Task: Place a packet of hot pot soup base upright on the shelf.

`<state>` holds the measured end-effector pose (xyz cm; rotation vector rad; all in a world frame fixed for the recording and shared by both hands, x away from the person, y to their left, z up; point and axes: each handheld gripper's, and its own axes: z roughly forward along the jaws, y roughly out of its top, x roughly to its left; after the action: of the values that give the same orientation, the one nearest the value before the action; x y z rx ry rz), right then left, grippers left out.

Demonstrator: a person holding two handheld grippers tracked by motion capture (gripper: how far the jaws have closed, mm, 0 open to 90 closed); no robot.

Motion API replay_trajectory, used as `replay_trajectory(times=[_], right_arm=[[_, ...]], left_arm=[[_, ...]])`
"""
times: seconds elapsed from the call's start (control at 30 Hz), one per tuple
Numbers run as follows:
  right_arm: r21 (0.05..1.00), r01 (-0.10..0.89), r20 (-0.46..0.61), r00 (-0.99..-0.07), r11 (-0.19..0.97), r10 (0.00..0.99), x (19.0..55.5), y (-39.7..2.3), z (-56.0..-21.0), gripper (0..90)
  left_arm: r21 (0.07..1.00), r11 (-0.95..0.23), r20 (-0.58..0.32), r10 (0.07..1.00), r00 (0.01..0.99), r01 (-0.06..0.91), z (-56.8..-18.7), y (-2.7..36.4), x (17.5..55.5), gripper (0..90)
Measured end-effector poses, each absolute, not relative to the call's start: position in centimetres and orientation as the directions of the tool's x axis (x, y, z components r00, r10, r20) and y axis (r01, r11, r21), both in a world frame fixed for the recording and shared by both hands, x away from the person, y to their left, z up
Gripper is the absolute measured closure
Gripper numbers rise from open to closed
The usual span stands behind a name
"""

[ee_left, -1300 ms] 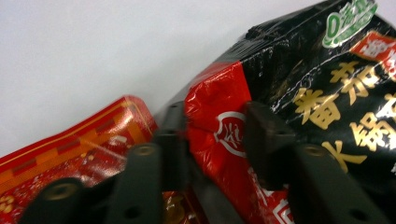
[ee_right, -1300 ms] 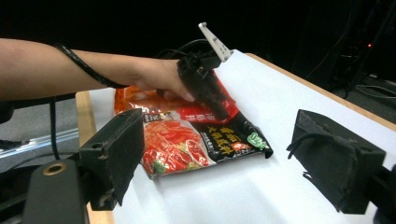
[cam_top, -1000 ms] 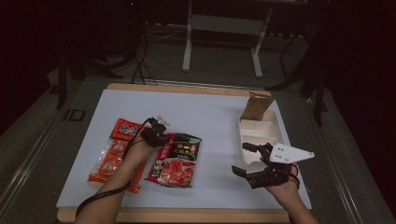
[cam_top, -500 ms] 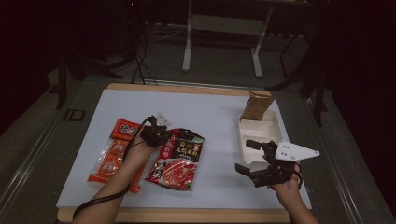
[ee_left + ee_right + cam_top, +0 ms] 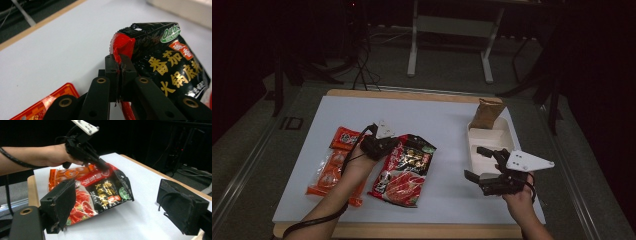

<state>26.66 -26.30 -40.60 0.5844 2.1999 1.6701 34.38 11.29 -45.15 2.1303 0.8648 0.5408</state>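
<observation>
centre frame, the left gripper (image 5: 388,145) pinches the black-and-red sauce packet (image 5: 404,167) by its top edge to peel it off the white table (image 5: 442,120); the right gripper (image 5: 482,165) waits agape, lower right.

Two handheld black grippers – left gripper (image 5: 396,145), right gripper (image 5: 479,164) – each wearing a grey three-cornered plate, brass-ringed screw holes showing, black cables trailing along bare, sleeveless forearms.
</observation>
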Motion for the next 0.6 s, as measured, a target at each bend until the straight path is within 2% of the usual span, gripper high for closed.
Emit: replay_trajectory(times=[0.2, 0.6], right_arm=[[0.962, 0.136, 0.002, -0.872, 0.239, 0.489, 26.6, -26.3, -40.5, 14.5], [0.961, 0.149, 0.002, -0.849, 0.235, 0.529, 26.5, -26.6, -40.3, 13.2]], left_arm=[[0.808, -0.490, 0.128, 0.690, 0.713, 0.329, -43.3, 10.7, 32.4, 88.4], [0.850, -0.492, 0.185, 0.616, 0.766, 0.190, -40.5, 9.7, 28.3, 88.5]])
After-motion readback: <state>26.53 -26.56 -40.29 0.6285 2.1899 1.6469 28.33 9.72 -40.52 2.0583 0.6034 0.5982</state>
